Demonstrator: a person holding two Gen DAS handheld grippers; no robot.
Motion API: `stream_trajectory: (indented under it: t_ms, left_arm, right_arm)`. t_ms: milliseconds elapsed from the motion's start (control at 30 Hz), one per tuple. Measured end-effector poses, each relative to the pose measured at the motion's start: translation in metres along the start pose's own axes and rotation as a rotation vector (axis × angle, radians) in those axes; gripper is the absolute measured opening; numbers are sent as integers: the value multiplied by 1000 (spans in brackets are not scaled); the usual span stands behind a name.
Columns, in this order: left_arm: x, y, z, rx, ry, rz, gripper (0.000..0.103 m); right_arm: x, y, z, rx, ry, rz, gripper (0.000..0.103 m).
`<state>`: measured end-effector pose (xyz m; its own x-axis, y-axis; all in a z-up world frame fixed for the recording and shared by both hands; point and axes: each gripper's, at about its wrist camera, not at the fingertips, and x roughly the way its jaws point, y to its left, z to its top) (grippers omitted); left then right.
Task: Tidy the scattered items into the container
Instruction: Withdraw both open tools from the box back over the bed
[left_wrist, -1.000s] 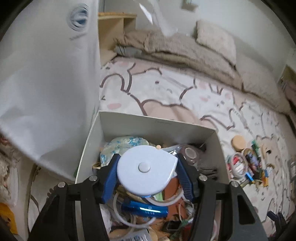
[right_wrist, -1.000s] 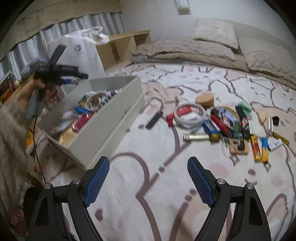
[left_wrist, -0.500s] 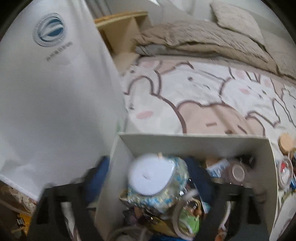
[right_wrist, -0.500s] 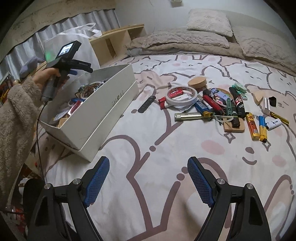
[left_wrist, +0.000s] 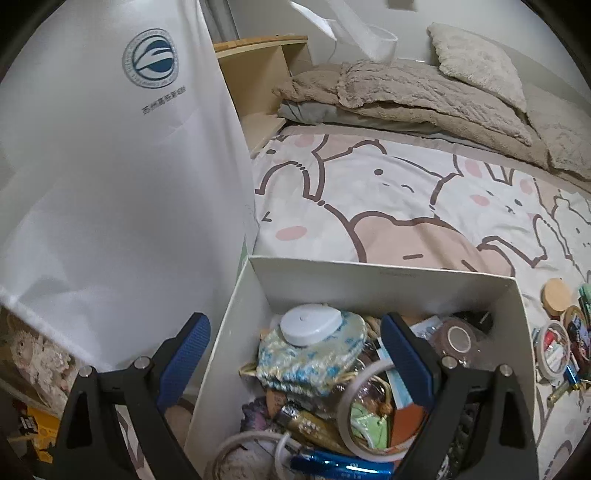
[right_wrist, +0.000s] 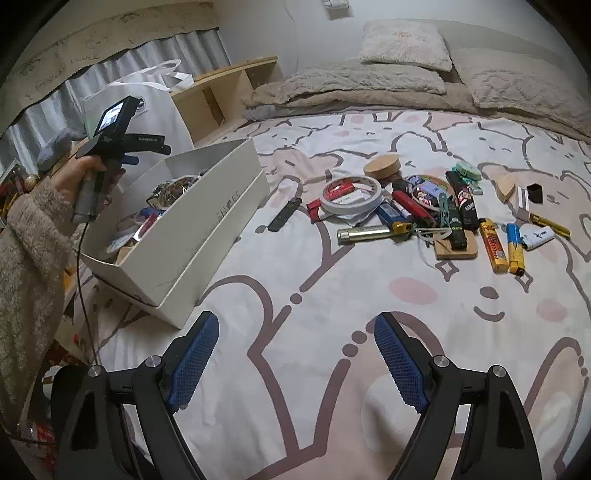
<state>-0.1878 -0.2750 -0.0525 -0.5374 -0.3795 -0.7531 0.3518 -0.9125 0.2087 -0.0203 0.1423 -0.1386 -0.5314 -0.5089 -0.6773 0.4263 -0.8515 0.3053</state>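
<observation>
I find the left gripper (left_wrist: 295, 354) spread wide and holding nothing, poised above the near left corner of the white box (left_wrist: 388, 280). Directly ahead between its fingers, the white tape measure (left_wrist: 310, 324) lies on a blue-patterned pouch (left_wrist: 314, 362) atop the box's heaped contents. Under its right finger sits a clear tape ring (left_wrist: 364, 410), partly hidden. My right gripper (right_wrist: 295, 354) is likewise fully parted and empty, over bare bedsheet (right_wrist: 332, 280). Ahead and to its right, the scattered items (right_wrist: 436, 210) remain on the sheet; one appears to be a lighter (right_wrist: 493, 249). The box stands ahead to its left.
</observation>
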Motion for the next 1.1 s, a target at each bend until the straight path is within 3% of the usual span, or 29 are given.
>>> stream_trajectory:
  t_ms: [667, 1100]
  left_arm:
    - [-86, -2, -56, -65, -103, -133, 100]
    - [-154, -27, -114, 0, -204, -216, 103]
  right_arm:
    - [-49, 41, 36, -57, -136, 30, 86]
    - [-76, 57, 39, -78, -191, 24, 86]
